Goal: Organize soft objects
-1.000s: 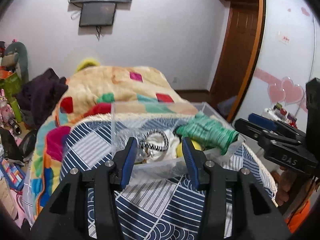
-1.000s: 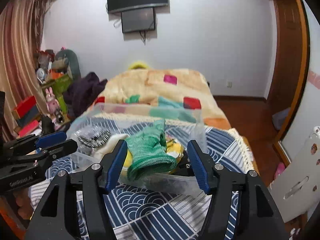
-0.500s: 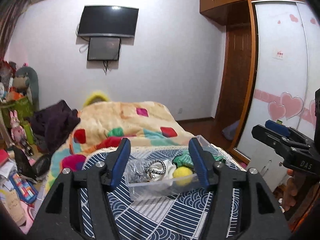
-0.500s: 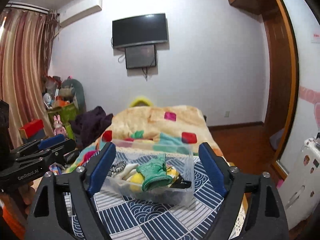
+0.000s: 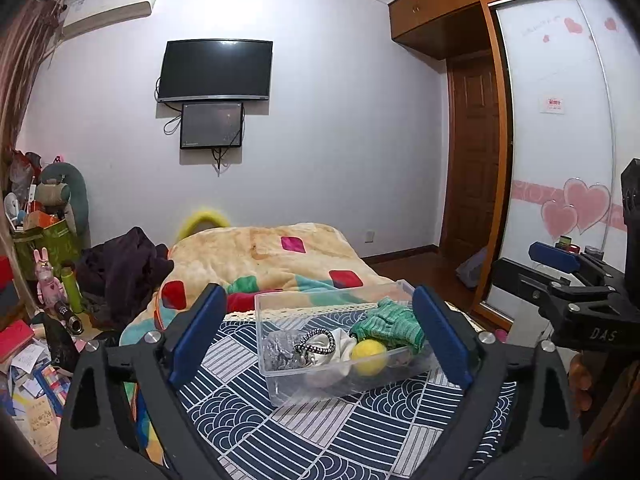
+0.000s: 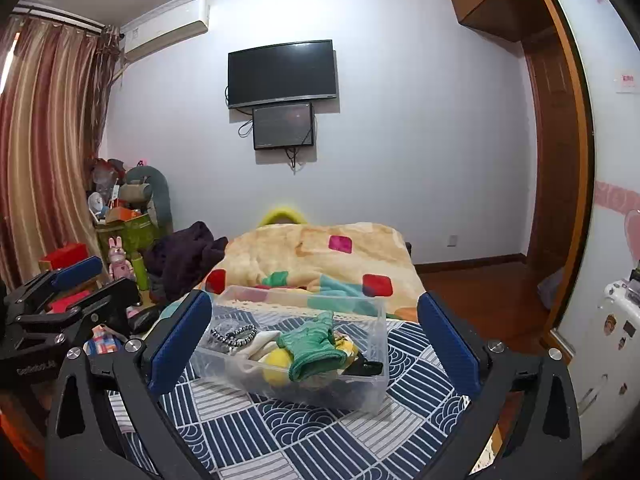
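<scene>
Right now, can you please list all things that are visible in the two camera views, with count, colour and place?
storage box: 1, clear plastic, on the patterned cover at the near end of the bed
glove: 1, green knit, draped over the box contents, right side
ball: 1, yellow, inside the box by its front wall
beaded band: 1, black and white, inside the box, left part
bed cover: 1, navy and white pattern, under the box
blanket: 1, beige with coloured patches, behind the box
televisions: 2, black, on the far wall, smaller below
dark clothes: 1 pile, left of the bed
left claw: 1, black with blue pads, open, empty
right claw: 1, black with blue pads, open, empty
</scene>
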